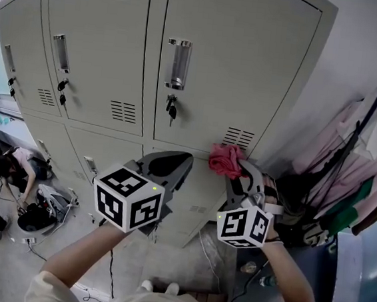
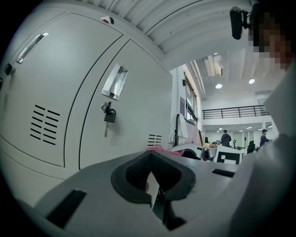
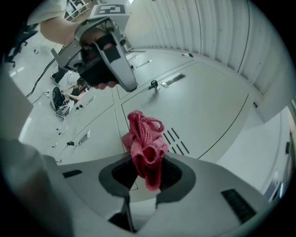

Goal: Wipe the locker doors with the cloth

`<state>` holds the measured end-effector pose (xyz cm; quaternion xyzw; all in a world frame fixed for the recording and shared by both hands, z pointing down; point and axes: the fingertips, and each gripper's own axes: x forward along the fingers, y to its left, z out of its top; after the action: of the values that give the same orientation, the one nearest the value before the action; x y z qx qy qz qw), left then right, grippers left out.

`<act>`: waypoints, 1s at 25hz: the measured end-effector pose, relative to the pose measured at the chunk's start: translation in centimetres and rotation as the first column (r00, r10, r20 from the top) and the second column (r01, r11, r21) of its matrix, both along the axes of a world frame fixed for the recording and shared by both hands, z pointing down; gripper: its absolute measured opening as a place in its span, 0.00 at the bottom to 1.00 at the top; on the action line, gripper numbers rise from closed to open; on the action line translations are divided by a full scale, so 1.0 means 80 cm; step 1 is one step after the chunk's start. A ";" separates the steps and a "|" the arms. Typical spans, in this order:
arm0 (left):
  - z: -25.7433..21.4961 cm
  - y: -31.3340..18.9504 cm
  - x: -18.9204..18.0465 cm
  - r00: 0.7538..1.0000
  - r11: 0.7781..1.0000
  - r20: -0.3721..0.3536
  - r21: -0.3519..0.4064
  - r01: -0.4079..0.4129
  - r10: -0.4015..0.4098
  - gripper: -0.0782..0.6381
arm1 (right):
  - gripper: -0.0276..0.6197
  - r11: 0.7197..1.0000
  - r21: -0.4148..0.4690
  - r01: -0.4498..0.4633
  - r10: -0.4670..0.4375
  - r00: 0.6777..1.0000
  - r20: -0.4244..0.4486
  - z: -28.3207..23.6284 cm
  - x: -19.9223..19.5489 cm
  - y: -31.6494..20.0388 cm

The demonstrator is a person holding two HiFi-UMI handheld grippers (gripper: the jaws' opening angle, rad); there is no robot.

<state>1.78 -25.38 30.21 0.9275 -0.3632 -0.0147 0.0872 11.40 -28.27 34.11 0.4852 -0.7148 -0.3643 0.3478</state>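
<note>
A workplace hall: grey lockers (image 1: 98, 50), mezzanine railing (image 2: 233, 111), ceiling lights (image 2: 218, 86).

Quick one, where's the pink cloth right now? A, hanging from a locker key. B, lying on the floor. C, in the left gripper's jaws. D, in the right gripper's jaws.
D: the pink cloth is bunched between the jaws of the right gripper, in front of a locker door.
</note>
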 end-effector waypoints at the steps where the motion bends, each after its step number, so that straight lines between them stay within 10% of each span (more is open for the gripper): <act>1: -0.001 0.000 -0.002 1.000 1.000 -0.002 0.000 0.003 -0.003 0.12 | 0.19 1.000 0.018 0.012 -0.012 1.000 -0.001 -0.013 -0.007 0.005; 25: -0.046 0.009 -0.040 0.997 0.992 -0.007 0.098 0.075 -0.074 0.12 | 0.19 0.987 0.161 0.019 -0.044 0.988 0.150 -0.177 -0.064 -0.024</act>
<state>-1.40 -24.69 26.56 0.9164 -0.3963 -0.0372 0.0414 6.25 -30.20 19.96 0.5265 -0.7158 -0.3871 0.2463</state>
